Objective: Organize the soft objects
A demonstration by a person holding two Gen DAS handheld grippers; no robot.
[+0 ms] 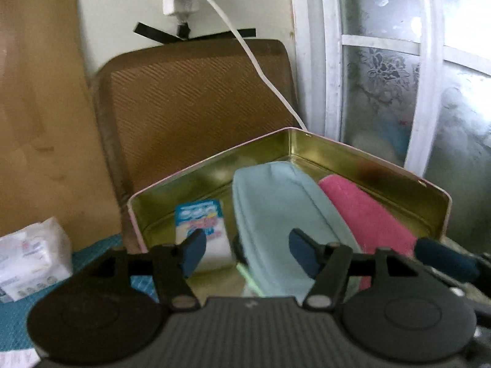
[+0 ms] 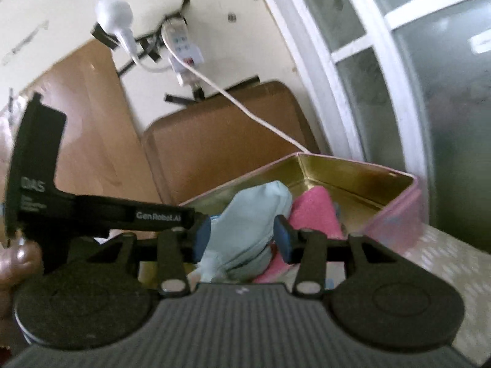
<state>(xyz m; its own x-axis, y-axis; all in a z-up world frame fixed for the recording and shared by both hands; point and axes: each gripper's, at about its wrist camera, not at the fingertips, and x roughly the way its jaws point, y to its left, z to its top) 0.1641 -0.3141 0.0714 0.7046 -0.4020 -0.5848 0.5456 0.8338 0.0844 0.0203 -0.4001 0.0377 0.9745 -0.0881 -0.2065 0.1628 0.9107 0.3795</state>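
Observation:
An open tin (image 1: 214, 165), gold inside and pink outside, holds a folded light blue cloth (image 1: 276, 208), a rolled pink towel (image 1: 368, 214) and a white and blue pack (image 1: 208, 230). My left gripper (image 1: 248, 253) hovers open over the tin's near side, one pad above the pack and the other above the blue cloth. A dark blue fingertip (image 1: 445, 257) of the other tool shows to the right of the pink towel. My right gripper (image 2: 242, 239) is open and aimed at the tin (image 2: 353, 178). The blue cloth (image 2: 251, 214) and the pink towel (image 2: 316, 211) show beyond its pads.
A wrapped tissue pack (image 1: 30, 257) lies on a teal mat (image 1: 101, 245) left of the tin. Behind the tin leans a brown tray (image 1: 196, 92), with a white cable (image 1: 260, 70) hanging from a wall socket. A white-framed window (image 1: 383, 92) stands on the right. A hand (image 2: 15, 263) grips the left tool's black body (image 2: 122, 214).

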